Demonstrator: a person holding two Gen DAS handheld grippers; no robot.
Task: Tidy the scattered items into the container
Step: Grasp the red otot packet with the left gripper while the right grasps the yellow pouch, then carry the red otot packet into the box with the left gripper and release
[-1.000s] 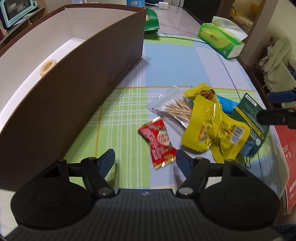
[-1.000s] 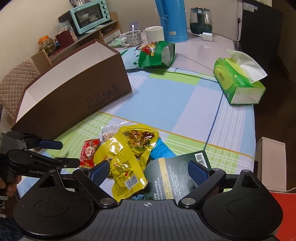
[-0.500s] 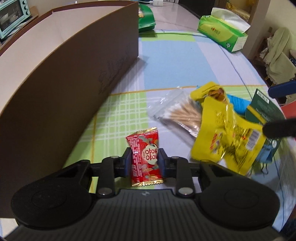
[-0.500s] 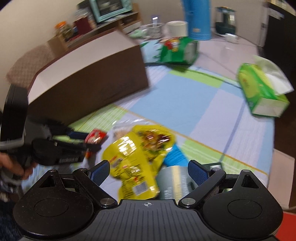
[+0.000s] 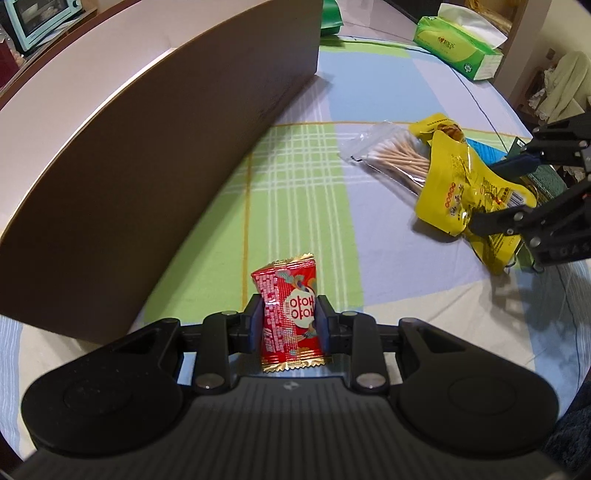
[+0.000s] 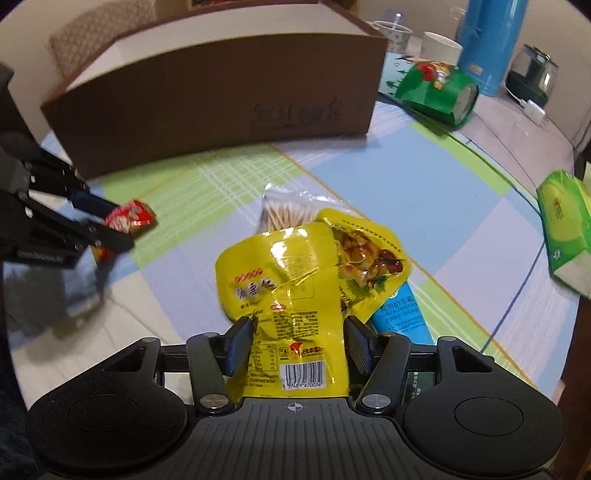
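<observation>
My left gripper (image 5: 290,308) is shut on a red candy packet (image 5: 291,288) and holds it off the checked tablecloth, beside the long wall of the brown cardboard box (image 5: 147,166). In the right wrist view, that same candy (image 6: 131,218) shows at the left, in front of the box (image 6: 221,96). My right gripper (image 6: 299,330) has its jaws pressed to both sides of a crinkled yellow snack packet (image 6: 280,273). A second yellow packet (image 6: 365,254), a bag of cotton swabs (image 6: 284,210), a blue tube (image 6: 399,310) and a dark green packet (image 5: 546,181) lie around it.
A green tissue pack (image 6: 565,229) sits near the table's right edge. Behind the box's far corner lie a green snack bag (image 6: 436,92), a blue thermos (image 6: 487,40) and a white mug (image 6: 441,46). A toaster oven (image 5: 37,18) stands beyond the box.
My left gripper closed on the red candy and lifted it. My right gripper moved forward over the yellow packet and its jaws narrowed onto it.
</observation>
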